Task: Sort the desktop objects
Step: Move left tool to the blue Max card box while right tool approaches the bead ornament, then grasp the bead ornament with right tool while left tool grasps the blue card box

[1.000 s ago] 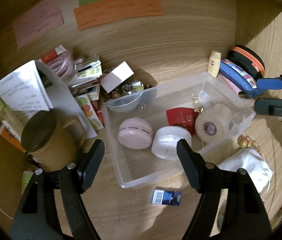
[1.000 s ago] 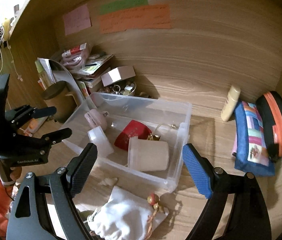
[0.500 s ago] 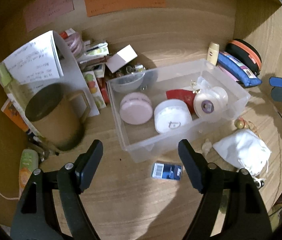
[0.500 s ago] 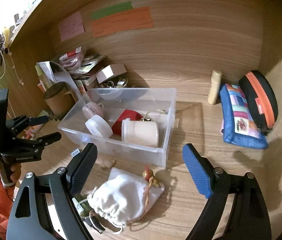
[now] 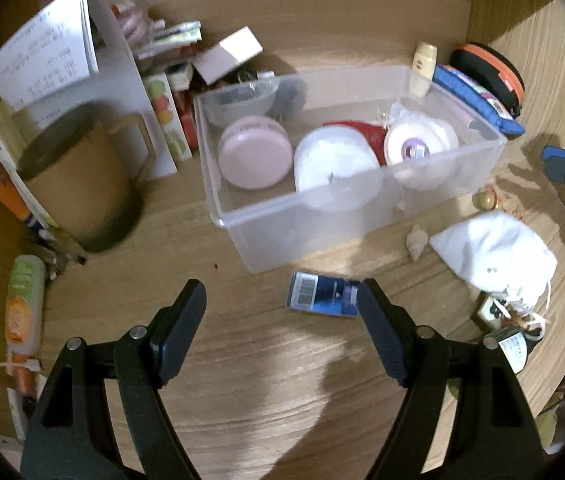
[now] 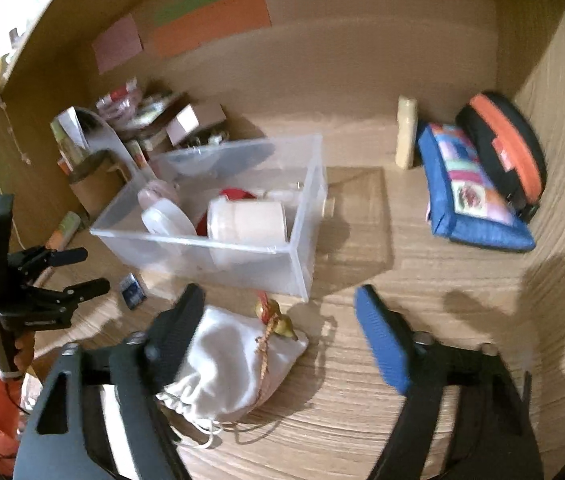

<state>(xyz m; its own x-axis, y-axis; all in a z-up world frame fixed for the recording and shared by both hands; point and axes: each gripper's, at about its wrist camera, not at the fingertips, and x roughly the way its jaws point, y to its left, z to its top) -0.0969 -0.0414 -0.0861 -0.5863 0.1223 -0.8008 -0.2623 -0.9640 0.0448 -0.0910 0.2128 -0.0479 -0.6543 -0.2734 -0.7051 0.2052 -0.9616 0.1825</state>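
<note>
Sitting mid-desk, the clear bin [image 5: 322, 216] holds a pink case [image 5: 252, 152], a white jar [image 5: 332, 168] and a half-hidden red item [image 5: 356, 132], while the left gripper [image 5: 282, 308] and right gripper [image 6: 278, 320] hover spread wide and empty over a blue card [image 5: 322, 294] and a white pouch [image 6: 238, 364].

Pouch [image 6: 234, 364] before bin [image 6: 218, 248]

Wooden desk [image 5: 250, 364] carries clear bin [image 5: 322, 220], white pouch [image 6: 226, 364].

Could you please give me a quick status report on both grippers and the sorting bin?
Left gripper open, empty, over bare desk. Right gripper open, empty, above white pouch. Clear bin holds jars. Blue card lies outside, in front.
</note>
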